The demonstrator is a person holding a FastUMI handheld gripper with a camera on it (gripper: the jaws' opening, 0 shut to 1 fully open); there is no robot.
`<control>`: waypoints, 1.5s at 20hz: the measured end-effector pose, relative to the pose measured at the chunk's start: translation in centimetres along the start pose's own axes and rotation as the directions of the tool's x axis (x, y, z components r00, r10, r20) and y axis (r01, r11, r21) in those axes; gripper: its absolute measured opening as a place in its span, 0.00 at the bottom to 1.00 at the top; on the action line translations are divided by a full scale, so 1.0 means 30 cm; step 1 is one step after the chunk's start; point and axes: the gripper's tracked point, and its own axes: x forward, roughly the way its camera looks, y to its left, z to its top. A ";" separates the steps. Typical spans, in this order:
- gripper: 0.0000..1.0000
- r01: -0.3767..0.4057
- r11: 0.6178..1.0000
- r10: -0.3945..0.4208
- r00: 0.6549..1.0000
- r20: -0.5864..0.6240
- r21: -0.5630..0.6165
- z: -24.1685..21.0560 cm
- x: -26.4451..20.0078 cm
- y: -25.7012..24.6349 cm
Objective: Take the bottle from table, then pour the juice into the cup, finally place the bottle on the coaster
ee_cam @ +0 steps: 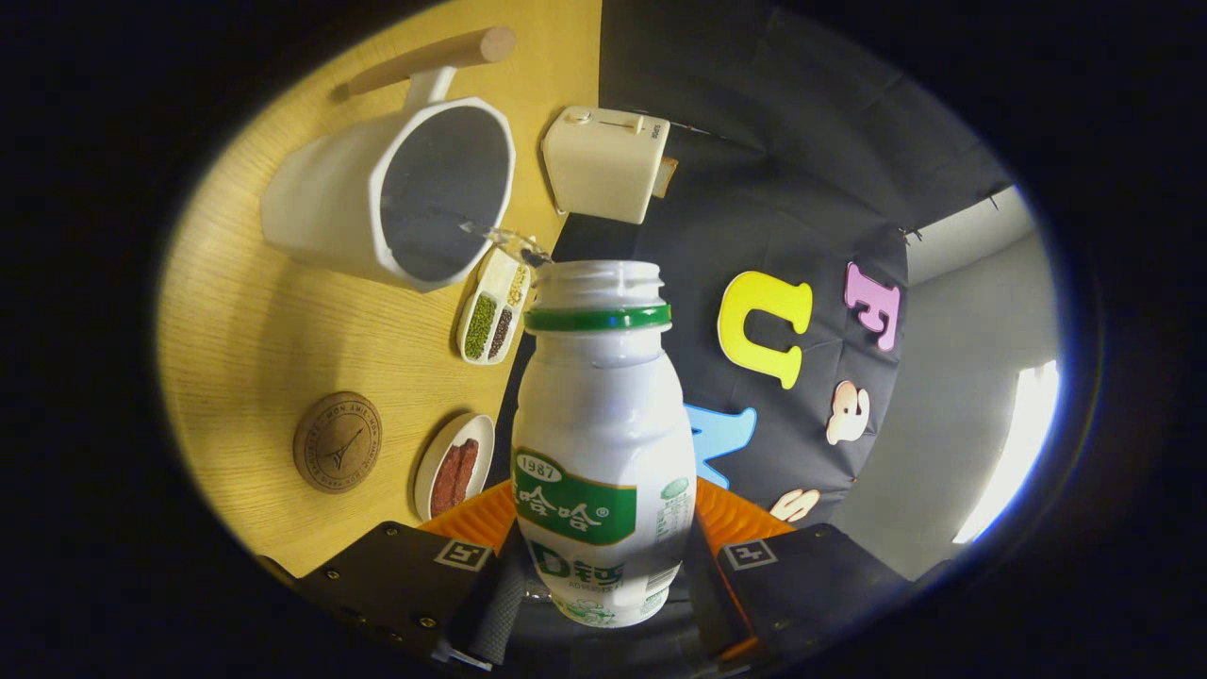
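Gripper view shows the gripper (603,575) closed around the lower body of a white plastic bottle with a green neck ring and a green-and-white label (602,443). Both fingers press on the bottle's sides, one on each flank, so the jaws stand only as far apart as the bottle is wide. The bottle's cap is off and its threaded mouth is open.

The whole scene appears turned on its side, with the wooden table (273,339) standing as a vertical surface beside the bottle. The bottle's mouth points toward a large white cup with a rounded wooden handle (396,193), whose dark interior faces the camera. A thin clear stream of liquid (509,243) leaves the rim of the bottle and reaches the lip of the cup.

Between the cup and the bottle's neck lies a narrow white divided dish holding green and dark beans (492,311). Beyond the cup sits a cream-coloured boxy toaster (603,165) at the table's edge. Nearer the fingers, a round brown coaster with an engraved tower design (337,441) lies flat on the table, bare, and just beside it is a small white oval plate carrying reddish-brown strips (454,467). The coaster is well apart from the cup.
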 end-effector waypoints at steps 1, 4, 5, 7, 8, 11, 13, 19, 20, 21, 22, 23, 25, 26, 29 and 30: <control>0.74 -0.002 1.000 0.002 1.000 0.000 -0.005 0.000 -0.001 0.001; 0.74 -0.006 1.000 0.006 1.000 0.000 -0.012 0.001 0.000 0.005; 0.74 -0.007 1.000 0.007 1.000 0.001 -0.018 0.003 0.001 0.004; 0.74 -0.010 1.000 0.010 1.000 0.000 -0.028 0.003 0.000 0.005; 0.74 -0.013 0.999 0.013 1.000 0.002 -0.033 0.007 -0.003 0.006; 0.74 -0.015 0.999 0.015 1.000 -0.004 -0.047 0.006 -0.005 0.007; 0.74 -0.023 0.998 0.023 1.000 0.001 -0.054 0.018 -0.010 0.011; 0.74 -0.030 0.997 0.030 1.000 0.000 -0.078 0.033 -0.020 0.020; 0.74 -0.029 0.996 0.029 1.000 -0.006 -0.086 0.033 -0.023 0.019; 0.74 -0.029 0.996 0.029 1.000 -0.005 -0.090 0.036 -0.020 0.020; 0.74 -0.030 0.995 0.029 1.000 -0.006 -0.092 0.037 -0.019 0.020; 0.74 -0.032 0.995 0.031 0.999 -0.008 -0.094 0.036 -0.019 0.021; 0.74 -0.034 0.995 0.033 0.999 -0.008 -0.097 0.040 -0.019 0.022; 0.74 -0.036 0.994 0.036 0.999 -0.008 -0.101 0.040 -0.021 0.024; 0.74 -0.037 0.993 0.037 0.999 -0.009 -0.115 0.045 -0.025 0.028; 0.74 -0.041 0.992 0.040 0.999 -0.008 -0.117 0.044 -0.027 0.030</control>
